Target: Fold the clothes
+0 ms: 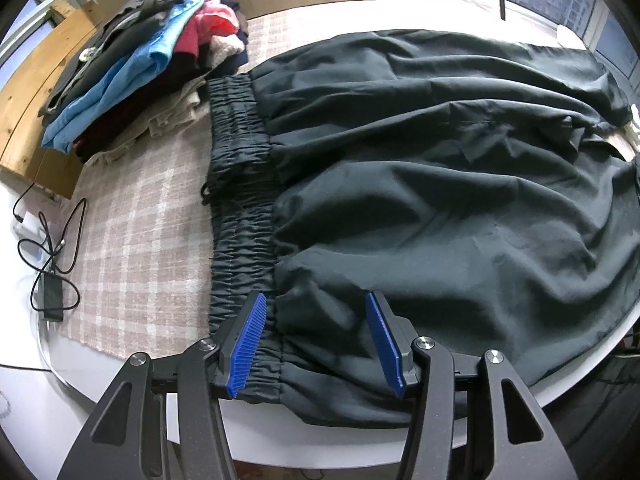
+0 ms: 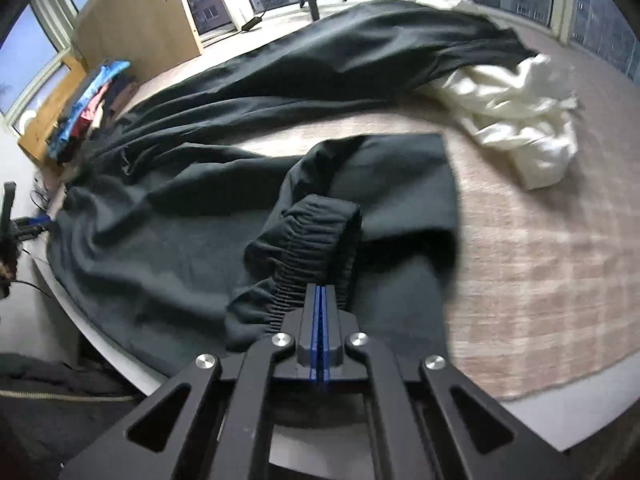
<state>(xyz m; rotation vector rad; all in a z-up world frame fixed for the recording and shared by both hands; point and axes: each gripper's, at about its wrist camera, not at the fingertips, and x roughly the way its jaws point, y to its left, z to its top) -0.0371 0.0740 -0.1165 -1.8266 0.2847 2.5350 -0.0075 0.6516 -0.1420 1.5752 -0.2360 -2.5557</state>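
Dark green-black trousers (image 1: 440, 160) lie spread over the round table, with the elastic waistband (image 1: 240, 160) at the left in the left wrist view. My left gripper (image 1: 316, 300) hangs open over the near end of the waistband, its blue pads (image 1: 250, 340) apart on either side of the cloth and not pressing it. In the right wrist view one trouser leg (image 2: 400, 184) lies doubled back toward me. Its ribbed elastic cuff (image 2: 316, 232) stands up in a loop, and my right gripper (image 2: 320, 290) is shut on the cuff's near edge.
A stack of folded clothes (image 1: 140, 68) sits at the far left beside the waistband. A crumpled white garment (image 2: 516, 120) lies by the far trouser leg. A plaid cloth (image 2: 540, 260) covers the table. Cables and a charger (image 1: 52, 292) lie off its left edge.
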